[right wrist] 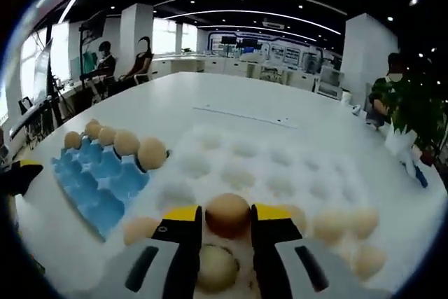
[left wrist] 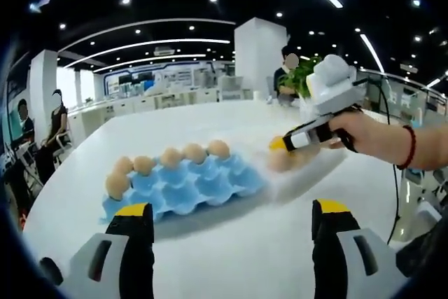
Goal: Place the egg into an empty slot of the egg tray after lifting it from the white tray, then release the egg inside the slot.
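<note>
A blue egg tray (left wrist: pixel 189 187) lies on the white table with several brown eggs along its far row and left end; it also shows at left as the blue egg tray (right wrist: pixel 101 176). My right gripper (right wrist: pixel 227 218) is shut on a brown egg (right wrist: pixel 227 213) just above the white tray (right wrist: pixel 266 166), which holds several more eggs. That right gripper (left wrist: pixel 308 138) shows from the side, held by a hand, over the white tray (left wrist: pixel 308 169). My left gripper (left wrist: pixel 231 218) stands open near the table's front, short of the blue tray, with nothing between its fingers.
The table is large, white and round-edged. People sit at the far left edge (right wrist: pixel 140 61) and another person (left wrist: pixel 287 75) stands behind a green plant (left wrist: pixel 304 75). A black cable runs from the right gripper down the right side.
</note>
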The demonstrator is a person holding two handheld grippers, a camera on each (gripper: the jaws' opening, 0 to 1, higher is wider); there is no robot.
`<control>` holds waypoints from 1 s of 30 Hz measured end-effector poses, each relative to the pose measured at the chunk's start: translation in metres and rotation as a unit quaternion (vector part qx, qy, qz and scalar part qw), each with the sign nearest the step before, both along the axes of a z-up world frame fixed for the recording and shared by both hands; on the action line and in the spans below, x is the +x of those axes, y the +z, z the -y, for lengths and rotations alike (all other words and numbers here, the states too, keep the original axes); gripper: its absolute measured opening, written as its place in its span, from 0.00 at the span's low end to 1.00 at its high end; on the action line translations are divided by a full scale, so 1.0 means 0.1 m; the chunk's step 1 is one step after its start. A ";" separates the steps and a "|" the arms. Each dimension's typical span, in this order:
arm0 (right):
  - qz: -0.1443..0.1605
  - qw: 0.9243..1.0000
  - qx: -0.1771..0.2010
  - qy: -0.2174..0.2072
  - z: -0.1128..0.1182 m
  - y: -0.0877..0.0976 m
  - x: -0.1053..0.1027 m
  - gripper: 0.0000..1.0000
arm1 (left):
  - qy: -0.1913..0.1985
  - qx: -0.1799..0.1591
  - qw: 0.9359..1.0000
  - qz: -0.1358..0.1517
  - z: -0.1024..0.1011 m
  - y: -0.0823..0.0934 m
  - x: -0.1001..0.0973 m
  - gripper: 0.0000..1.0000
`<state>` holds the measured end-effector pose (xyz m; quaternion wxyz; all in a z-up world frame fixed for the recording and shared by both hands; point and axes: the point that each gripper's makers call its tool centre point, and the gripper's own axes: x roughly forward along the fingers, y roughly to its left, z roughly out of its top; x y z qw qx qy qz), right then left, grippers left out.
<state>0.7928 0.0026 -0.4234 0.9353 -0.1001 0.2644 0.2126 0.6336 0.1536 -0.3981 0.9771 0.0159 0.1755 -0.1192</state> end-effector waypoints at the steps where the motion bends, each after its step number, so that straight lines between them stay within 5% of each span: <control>1: -0.002 1.000 0.000 -0.001 0.00 0.00 0.01 0.29 | -0.001 0.000 1.000 0.000 0.01 0.00 0.00 0.96; 10: 0.008 1.000 0.017 -0.014 0.04 0.01 -0.06 0.27 | -0.010 -0.005 1.000 0.004 0.12 0.02 0.03 0.95; 30: 0.038 0.999 0.018 0.011 -0.02 0.05 -0.01 0.27 | -0.004 -0.006 1.000 0.007 0.02 0.05 0.10 0.95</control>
